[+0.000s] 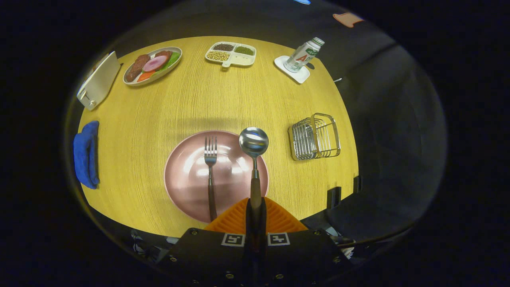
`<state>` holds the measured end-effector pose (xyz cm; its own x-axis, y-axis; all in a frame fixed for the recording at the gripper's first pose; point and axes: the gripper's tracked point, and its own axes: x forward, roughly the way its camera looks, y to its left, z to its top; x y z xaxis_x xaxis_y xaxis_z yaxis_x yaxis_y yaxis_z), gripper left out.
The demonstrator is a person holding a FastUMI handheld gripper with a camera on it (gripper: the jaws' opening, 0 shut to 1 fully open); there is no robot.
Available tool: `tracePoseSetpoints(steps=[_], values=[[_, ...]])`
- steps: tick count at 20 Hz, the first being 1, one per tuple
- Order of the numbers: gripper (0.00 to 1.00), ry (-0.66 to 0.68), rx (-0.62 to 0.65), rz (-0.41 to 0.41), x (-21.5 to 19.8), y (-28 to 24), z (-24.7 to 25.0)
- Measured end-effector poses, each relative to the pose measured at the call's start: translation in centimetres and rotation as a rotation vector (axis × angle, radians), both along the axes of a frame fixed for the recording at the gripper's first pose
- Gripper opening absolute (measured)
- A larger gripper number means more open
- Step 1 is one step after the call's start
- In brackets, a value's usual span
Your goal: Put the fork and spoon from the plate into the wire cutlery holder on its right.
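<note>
My gripper point(255, 208) is shut on the spoon point(254, 142), both orange fingers point(235, 219) pressing its dark handle. The spoon's bowl points ahead of the fingers and hangs above the right half of the pink plate point(187, 181). On the plate's middle lies the fork point(210, 175), tines pointing away, its dark handle reaching the near rim just left of my fingers. To the right of the plate, on the yellow table, stands the wire cutlery holder point(315, 136), with nothing inside it that I can see.
A blue cloth point(86, 154) lies on the table's left edge. A white toaster point(98, 81), a tray of food point(152, 65), a divided dish of beans point(231, 54) and a bottle point(303, 55) on a white coaster line the far side.
</note>
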<state>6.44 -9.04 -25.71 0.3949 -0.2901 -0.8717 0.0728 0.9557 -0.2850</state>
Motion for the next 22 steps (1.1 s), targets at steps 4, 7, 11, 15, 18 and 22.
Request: tracePoseSetpoints(steps=[4,7,11,15,18,22], values=[[0.07,-0.027,-0.005,-0.03,0.3,-1.8,1.7],[0.07,-0.034,-0.008,-0.064,0.7,-3.9,2.5],[0.07,-0.05,-0.004,-0.113,1.6,-7.0,3.8],[0.07,-0.044,0.015,-0.169,2.1,-10.1,4.1],[0.07,-0.026,0.023,-0.188,2.4,-12.2,3.5],[0.06,0.0,0.043,-0.208,2.6,-14.1,2.2]])
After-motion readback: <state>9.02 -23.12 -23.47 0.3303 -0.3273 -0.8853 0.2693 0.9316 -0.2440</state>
